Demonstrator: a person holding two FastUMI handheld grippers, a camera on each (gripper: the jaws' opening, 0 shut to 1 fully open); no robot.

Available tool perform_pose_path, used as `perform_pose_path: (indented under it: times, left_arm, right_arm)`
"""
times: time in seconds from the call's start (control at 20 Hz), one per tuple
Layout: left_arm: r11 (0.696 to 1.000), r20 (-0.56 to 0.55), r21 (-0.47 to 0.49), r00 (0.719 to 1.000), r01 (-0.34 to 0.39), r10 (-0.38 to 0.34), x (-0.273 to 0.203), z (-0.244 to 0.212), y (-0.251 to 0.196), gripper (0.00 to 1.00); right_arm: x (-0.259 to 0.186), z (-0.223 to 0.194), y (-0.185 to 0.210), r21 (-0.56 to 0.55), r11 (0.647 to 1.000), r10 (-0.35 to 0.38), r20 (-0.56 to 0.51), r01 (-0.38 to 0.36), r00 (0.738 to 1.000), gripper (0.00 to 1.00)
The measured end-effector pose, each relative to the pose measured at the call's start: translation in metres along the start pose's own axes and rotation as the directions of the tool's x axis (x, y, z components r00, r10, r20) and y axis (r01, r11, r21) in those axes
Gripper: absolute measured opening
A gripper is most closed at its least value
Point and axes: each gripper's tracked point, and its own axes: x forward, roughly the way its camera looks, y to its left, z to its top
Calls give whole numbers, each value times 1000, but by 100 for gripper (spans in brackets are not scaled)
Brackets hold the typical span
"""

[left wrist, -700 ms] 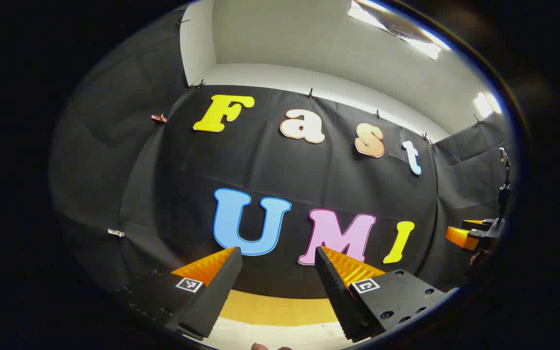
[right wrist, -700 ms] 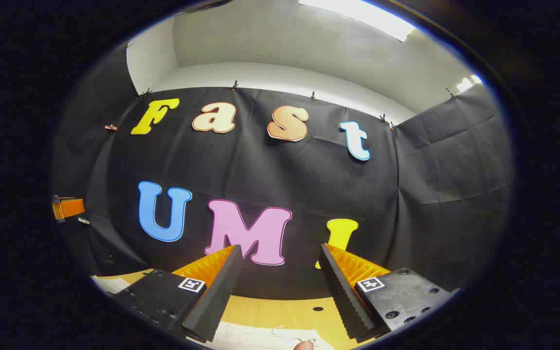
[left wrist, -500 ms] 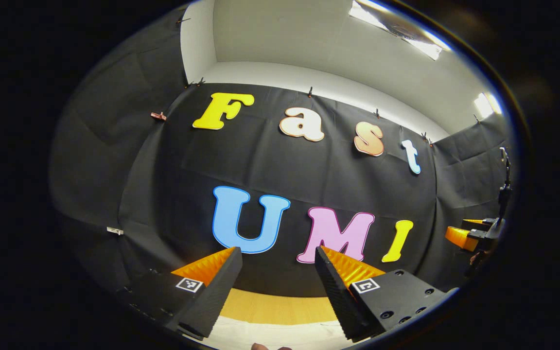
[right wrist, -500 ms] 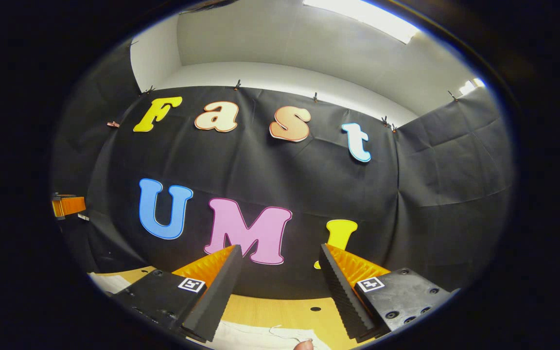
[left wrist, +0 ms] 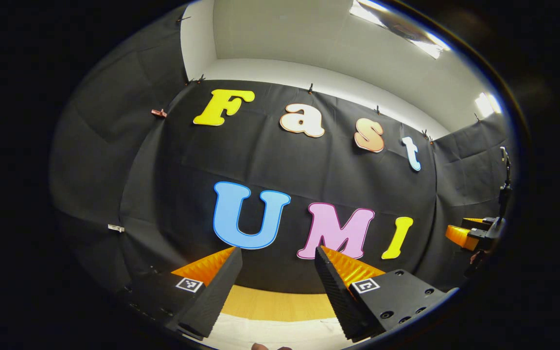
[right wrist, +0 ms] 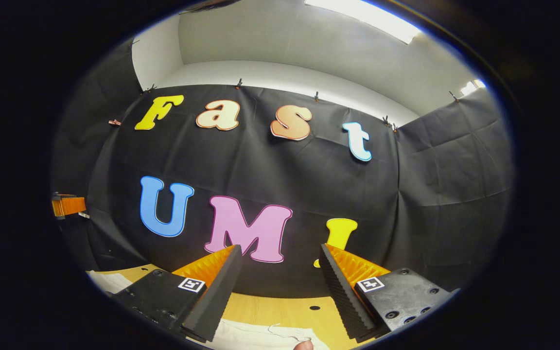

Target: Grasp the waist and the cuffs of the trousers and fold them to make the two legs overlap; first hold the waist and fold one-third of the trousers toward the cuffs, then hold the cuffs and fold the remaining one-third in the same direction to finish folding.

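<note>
Both grippers hang above the wooden table point(right wrist: 280, 307), aimed at the booth's far wall. The left gripper point(left wrist: 278, 255) is spread wide and empty — so is the right gripper point(right wrist: 280, 253). The pale trousers point(right wrist: 260, 336) lie flat, low and near, beneath both sets of fingers; their long axis cannot be judged. Each gripper must tip down to reach the cloth.

White trousers point(right wrist: 260, 336) cut off by right gripper view's bottom edge, only a wrinkled strip shows; waist or cuff, can't tell. Same pale cloth point(left wrist: 275, 335) cropped at left gripper view's bottom. Desk point(right wrist: 280, 307) mostly hidden behind tongs. Fingertip point(right wrist: 303, 345) barely in at bottom edge. Other tongs point(left wrist: 472, 233) at far rim, too small to judge.
</note>
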Motion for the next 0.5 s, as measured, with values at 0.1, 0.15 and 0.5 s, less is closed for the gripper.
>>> perform_pose_path:
  times: [0.1,0.15,0.5]
  left_arm:
    - [1000,-1,3,1000,-1,1,0,0,0,95]
    - [1000,-5,1,1000,-3,3,1,0,0,95]
    - [1000,-21,7,1000,-2,2,4,-2,0,95]
  right_arm:
    - [0,0,1,3,1000,2,0,-2,1000,97]
    - [1,0,1,4,1000,4,-2,-4,1000,97]
    - [0,-1,0,-5,1000,5,-7,-5,1000,97]
